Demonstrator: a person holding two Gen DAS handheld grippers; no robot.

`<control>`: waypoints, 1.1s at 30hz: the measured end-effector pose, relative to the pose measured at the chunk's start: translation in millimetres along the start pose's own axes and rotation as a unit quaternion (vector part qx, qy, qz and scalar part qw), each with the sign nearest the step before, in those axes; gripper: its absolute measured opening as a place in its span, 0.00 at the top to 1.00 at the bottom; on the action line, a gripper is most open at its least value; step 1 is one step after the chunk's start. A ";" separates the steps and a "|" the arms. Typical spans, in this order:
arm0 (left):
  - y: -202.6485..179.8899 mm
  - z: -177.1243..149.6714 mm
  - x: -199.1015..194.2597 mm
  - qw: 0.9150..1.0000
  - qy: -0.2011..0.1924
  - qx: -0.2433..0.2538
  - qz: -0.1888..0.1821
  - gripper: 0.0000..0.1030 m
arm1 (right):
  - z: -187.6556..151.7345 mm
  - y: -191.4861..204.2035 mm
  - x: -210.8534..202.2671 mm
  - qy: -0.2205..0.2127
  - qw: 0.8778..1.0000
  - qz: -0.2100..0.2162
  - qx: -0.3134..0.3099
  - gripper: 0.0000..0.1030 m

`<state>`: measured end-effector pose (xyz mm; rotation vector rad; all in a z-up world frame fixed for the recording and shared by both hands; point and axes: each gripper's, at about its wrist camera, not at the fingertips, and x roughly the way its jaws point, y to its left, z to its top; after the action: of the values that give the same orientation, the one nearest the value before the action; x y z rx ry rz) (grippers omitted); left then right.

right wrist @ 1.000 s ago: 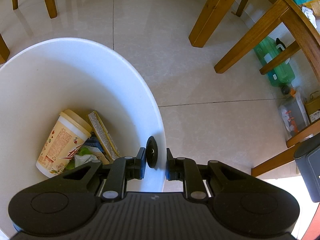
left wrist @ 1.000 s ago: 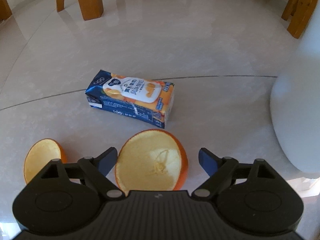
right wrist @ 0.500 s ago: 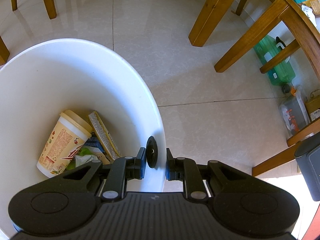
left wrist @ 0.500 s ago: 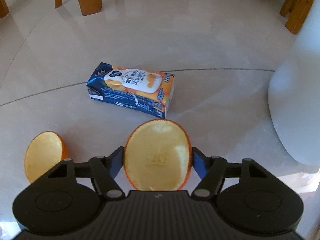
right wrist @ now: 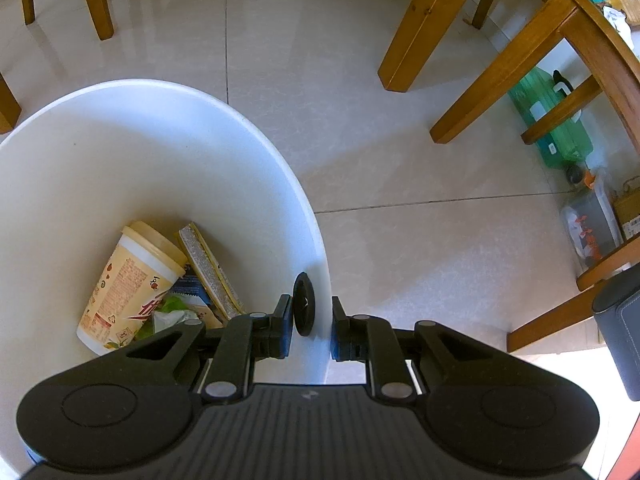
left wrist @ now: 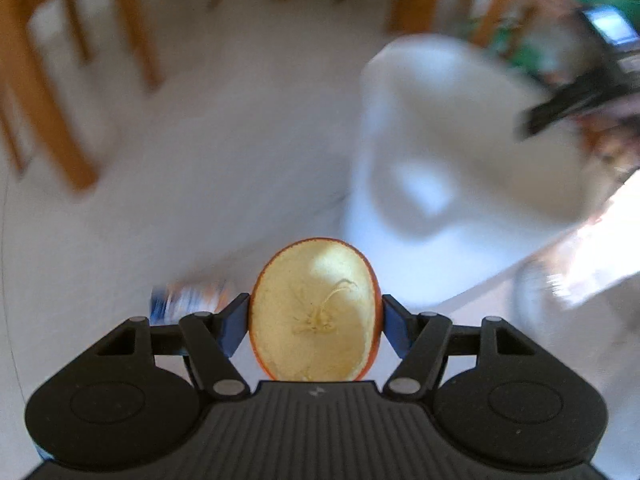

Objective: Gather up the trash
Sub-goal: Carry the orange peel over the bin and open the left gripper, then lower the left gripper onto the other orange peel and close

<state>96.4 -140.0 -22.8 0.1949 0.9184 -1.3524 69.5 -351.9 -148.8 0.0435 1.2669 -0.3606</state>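
Note:
My left gripper (left wrist: 315, 322) is shut on a hollow half orange peel (left wrist: 314, 312), its pale inside facing the camera, lifted off the floor. The left wrist view is blurred by motion. Behind the peel, the juice carton (left wrist: 188, 302) shows as a blue and white smear on the floor at lower left. The white trash bin (left wrist: 452, 160) stands ahead to the right. My right gripper (right wrist: 312, 322) is shut on the bin's rim (right wrist: 325, 280). Inside the bin lie a paper cup (right wrist: 128, 288), a flat wrapper (right wrist: 210, 270) and crumpled scraps.
Wooden chair and table legs (right wrist: 416, 24) stand around the tiled floor (right wrist: 400, 240). A green plastic bottle (right wrist: 556, 128) and bags lie under the table at right. A dark box (right wrist: 620, 320) sits at the right edge. Chair legs (left wrist: 48, 112) blur at far left.
My left gripper closed on the orange peel, lifted it and swung right toward the bin. The second peel half left the view. The right gripper kept its hold on the rim.

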 end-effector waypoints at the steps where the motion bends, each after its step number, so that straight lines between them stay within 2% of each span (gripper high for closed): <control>1: -9.2 11.5 -12.0 1.000 -0.012 0.016 -0.008 0.34 | -0.1 -0.3 0.0 0.000 1.000 0.000 0.001 0.80; 6: -55.1 70.7 -46.3 0.992 -0.080 0.067 -0.069 0.33 | -0.3 -1.0 -0.4 0.000 1.000 0.001 0.001 0.80; 9: -73.7 92.3 -43.5 0.988 -0.104 0.062 -0.101 0.22 | -0.2 -1.0 -0.5 0.000 1.000 0.001 0.002 0.80; 10: -78.4 97.1 -42.4 0.986 -0.112 0.059 -0.106 0.16 | -0.2 -1.3 -0.5 0.000 1.000 0.001 0.002 0.80; 13: -88.9 102.9 -42.0 0.983 -0.134 0.063 -0.108 0.14 | -0.1 -1.8 -0.5 0.001 1.000 0.002 0.003 0.80; 16: -83.7 103.2 -38.0 0.985 -0.129 0.066 -0.091 0.14 | 0.3 -2.8 -0.8 0.001 1.000 0.004 0.006 0.80; 25: -14.2 71.9 -34.8 0.996 -0.091 0.016 -0.010 0.14 | -0.4 -3.0 -0.6 0.000 1.000 0.006 0.009 0.80; 30: 46.2 34.8 -33.0 0.995 -0.068 -0.035 0.056 0.13 | 0.1 -2.2 -0.6 0.001 1.000 0.006 0.010 0.80; 33: 85.9 2.4 -23.2 0.991 -0.048 -0.086 0.095 0.12 | 0.2 -0.9 -0.2 0.000 1.000 0.003 0.008 0.80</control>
<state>175.4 -101.9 -38.1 0.0815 0.9064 -1.0930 69.4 -352.8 -148.5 0.0608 1.2643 -0.3648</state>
